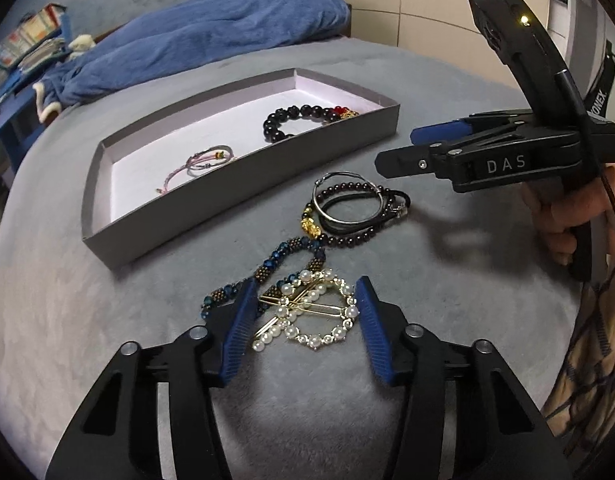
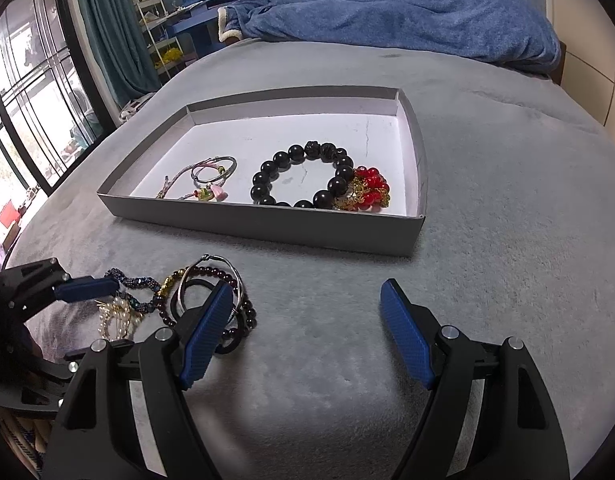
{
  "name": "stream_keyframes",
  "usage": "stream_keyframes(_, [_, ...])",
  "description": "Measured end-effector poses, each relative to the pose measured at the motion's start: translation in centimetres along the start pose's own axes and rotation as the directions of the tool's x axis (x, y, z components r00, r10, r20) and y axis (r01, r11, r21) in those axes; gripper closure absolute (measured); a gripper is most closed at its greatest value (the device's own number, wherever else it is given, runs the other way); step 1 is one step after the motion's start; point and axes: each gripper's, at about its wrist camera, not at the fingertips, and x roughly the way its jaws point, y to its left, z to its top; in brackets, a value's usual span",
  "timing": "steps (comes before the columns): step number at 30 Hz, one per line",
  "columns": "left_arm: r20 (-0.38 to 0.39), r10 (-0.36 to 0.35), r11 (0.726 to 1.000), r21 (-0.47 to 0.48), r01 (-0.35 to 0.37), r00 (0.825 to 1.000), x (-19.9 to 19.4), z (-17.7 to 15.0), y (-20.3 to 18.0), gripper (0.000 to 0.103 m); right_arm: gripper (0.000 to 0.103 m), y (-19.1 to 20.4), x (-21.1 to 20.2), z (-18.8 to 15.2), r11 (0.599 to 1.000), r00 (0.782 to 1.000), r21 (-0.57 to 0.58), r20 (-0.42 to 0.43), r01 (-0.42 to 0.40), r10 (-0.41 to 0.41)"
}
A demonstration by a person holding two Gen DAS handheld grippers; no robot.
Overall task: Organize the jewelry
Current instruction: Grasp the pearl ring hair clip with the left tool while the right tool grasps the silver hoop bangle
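With the left gripper [image 1: 305, 312] open astride the pearl hair clip [image 1: 319, 312] on the bed [image 1: 447, 320], closing could snag the tangled blue bead bracelet [image 1: 267, 272]; the right gripper [image 2: 307, 328] hangs open near the box [image 2: 267, 220].

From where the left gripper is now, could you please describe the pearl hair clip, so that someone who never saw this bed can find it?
Find the grey tray on the grey bed cover. In front of it lies a pile of loose jewelry, and the pearl hair clip is at its near end, between the open left gripper's blue fingers. It alone has white pearls on gold wire forming a ring; its neighbours are dark beaded bracelets.
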Motion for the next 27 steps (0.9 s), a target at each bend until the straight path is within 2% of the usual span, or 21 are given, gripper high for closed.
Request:
stream_keyframes(4, [0.025, 0.006, 1.0, -0.011, -0.005, 1.0, -0.5, 0.1, 0.4, 0.051, 0.027, 0.2, -0.1, 0.0, 1.0, 1.0, -0.001, 0.005, -0.005, 0.005])
stream_keyframes(11, [0.116, 0.039, 0.996, -0.083, -0.029, 0.993, -2.1, 1.0, 2.0, 0.051, 0.027, 0.6, -0.3, -0.1, 1.0, 1.0, -0.011, 0.006, -0.02, 0.02])
stream_keyframes(27, [0.151, 0.084, 0.988, -0.138, -0.063, 0.985, -3.0, 1.4, 3.9, 0.051, 0.029, 2.8, 0.9, 0.5, 0.997, 0.999, -0.063, -0.016, -0.05, 0.049])
